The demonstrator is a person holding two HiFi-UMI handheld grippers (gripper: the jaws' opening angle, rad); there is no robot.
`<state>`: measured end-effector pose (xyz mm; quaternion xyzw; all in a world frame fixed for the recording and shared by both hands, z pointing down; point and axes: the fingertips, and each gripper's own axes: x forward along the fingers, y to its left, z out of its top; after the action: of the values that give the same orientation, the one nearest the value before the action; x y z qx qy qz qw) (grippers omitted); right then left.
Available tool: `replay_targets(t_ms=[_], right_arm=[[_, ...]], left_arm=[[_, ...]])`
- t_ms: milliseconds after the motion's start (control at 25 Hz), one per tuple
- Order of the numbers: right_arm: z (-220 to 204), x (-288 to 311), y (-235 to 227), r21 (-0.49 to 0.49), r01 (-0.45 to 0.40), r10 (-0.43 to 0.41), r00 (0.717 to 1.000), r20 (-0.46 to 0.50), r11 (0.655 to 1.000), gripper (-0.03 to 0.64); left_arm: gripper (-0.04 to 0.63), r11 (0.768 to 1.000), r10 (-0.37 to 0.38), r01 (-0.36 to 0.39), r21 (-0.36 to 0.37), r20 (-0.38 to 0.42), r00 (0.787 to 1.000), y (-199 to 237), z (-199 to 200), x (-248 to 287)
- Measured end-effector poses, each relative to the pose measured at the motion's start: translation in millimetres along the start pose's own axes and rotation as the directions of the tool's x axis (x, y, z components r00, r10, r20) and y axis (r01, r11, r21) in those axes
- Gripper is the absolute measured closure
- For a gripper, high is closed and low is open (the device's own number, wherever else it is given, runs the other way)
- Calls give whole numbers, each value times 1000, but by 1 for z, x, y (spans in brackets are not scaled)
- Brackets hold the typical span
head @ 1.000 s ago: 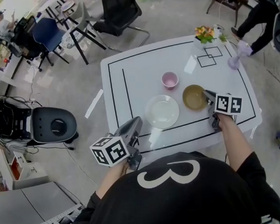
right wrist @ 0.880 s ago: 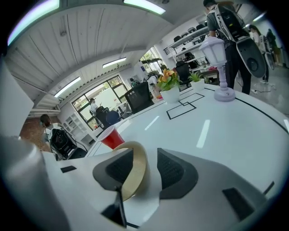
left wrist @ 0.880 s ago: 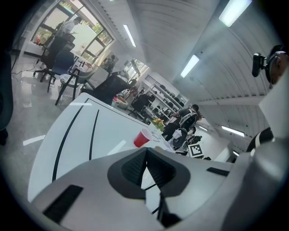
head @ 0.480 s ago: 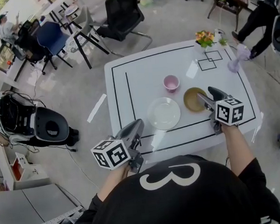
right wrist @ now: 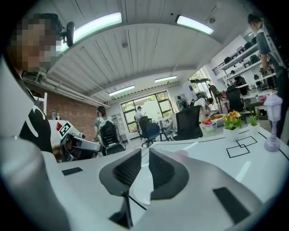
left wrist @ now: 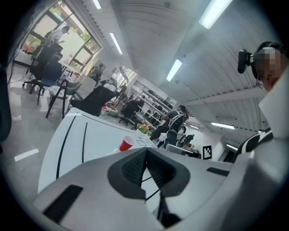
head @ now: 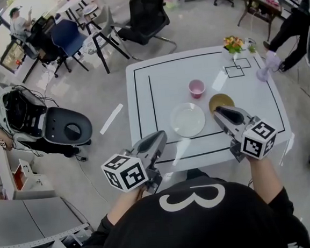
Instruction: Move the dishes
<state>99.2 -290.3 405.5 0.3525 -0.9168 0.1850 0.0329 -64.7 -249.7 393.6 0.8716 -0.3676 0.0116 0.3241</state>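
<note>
On the white table stand a pink cup, a white plate and an olive bowl. My right gripper hovers over the bowl's near rim and hides part of it. Its jaws are nearly together with only a thin slit between them, and they hold nothing. My left gripper hangs above the table's front edge, left of the plate. It is shut and empty. The cup shows beyond it in the left gripper view. Both gripper views look level across the table.
A flower pot stands at the table's far right corner, and a purple glass at its right edge. Black chairs are behind the table, a black machine lies on the floor to the left, and a person is at the far right.
My right gripper has risen and drawn back from beside the bowl; its tip now overlaps the bowl's near rim. My left gripper stays near the front edge. The head view has shifted.
</note>
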Motion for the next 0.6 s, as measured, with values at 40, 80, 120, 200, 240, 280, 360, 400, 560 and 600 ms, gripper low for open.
replay_targets(t_ms=[40,80,120,200,240,280,360,400,560,600], right_arm=[[2,-1,10,-1,-22,22,1000,15,1000,580],[4,-3,19,1,-43,43,999,32,999,607],[6,-4,28,6,-65,64,997,50,998,607],[11,-8,45,31,-117,114,989,96,993,607],[13,-9,53,47,-150,143,983,119,988,607],[15,-11,61,59,-180,171,976,138,982,607],[19,-16,74,62,-225,212,964,161,972,607],[21,-18,79,60,-239,227,960,165,969,607],[21,-24,99,50,-276,265,950,165,960,607],[21,-26,110,51,-287,274,947,169,957,607]], left_arm=[[594,1000,-6,5,7,9,1000,-4,1,-3],[593,1000,-11,11,11,18,1000,-8,2,-7],[594,1000,-18,18,14,27,999,-12,2,-10],[592,999,-39,38,31,43,998,-21,4,-15],[593,998,-53,51,47,49,997,-27,4,-17],[593,996,-68,64,65,55,996,-32,4,-17],[594,992,-90,84,92,66,994,-43,4,-19],[594,991,-95,88,101,71,993,-47,4,-21],[594,985,-111,98,144,86,990,-61,6,-32],[593,982,-121,106,153,92,988,-66,7,-40]])
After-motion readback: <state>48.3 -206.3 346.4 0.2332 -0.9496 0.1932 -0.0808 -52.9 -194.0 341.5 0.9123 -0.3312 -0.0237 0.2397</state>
